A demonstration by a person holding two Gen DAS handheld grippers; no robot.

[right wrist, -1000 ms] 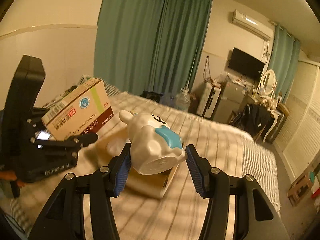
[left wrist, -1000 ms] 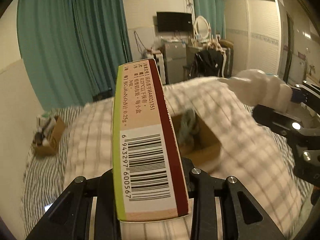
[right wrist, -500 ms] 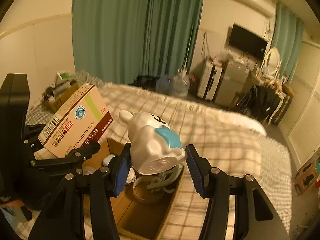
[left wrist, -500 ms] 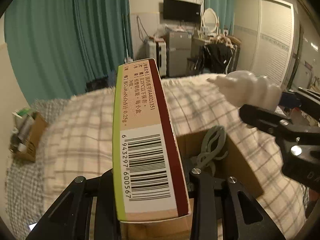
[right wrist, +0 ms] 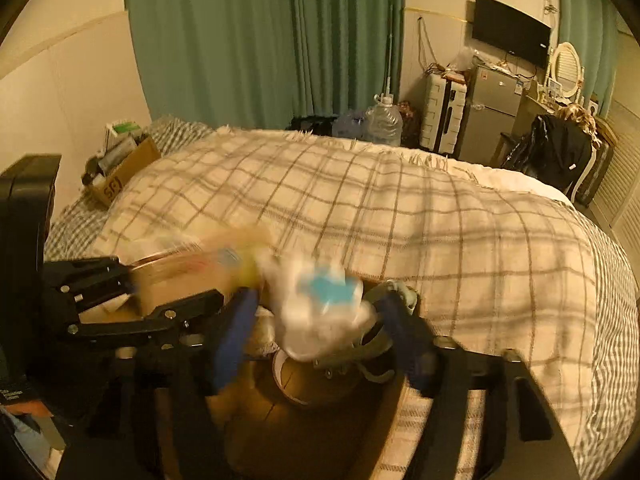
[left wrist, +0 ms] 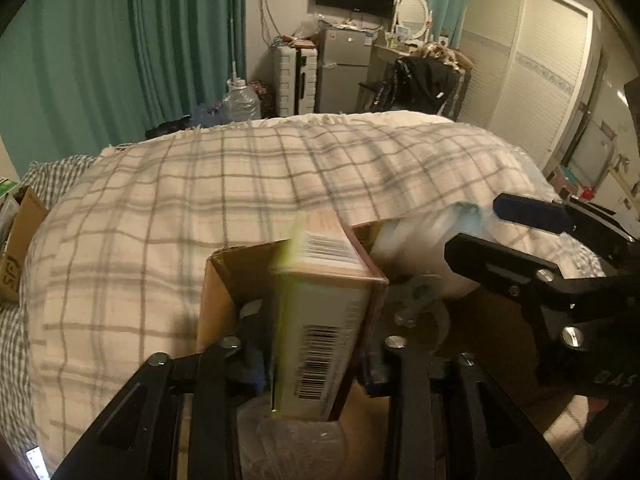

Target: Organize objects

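Release under way: since a second ago both hand-held grippers have dropped from above the plaid-blanketed bed [left wrist: 200, 200] into the open brown cardboard box [left wrist: 224, 276], left hand-held gripper [left wrist: 316, 344] opening off the barcoded tan medicine carton [left wrist: 324, 320], right hand-held gripper [right wrist: 316, 336] spreading from the white blue-starred figurine [right wrist: 320, 312], so both items look deposited.

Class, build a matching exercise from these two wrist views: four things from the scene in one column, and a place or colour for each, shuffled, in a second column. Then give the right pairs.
Things
1. medicine box
2. white toy
3. curtains
4. television

Places or colours
A. teal green
B. between the right gripper's opening jaws
C. mounted on the far wall
D. between the left gripper's opening jaws, over the cardboard box

Pairs: 1-D, 2-B, 3-A, 4-C
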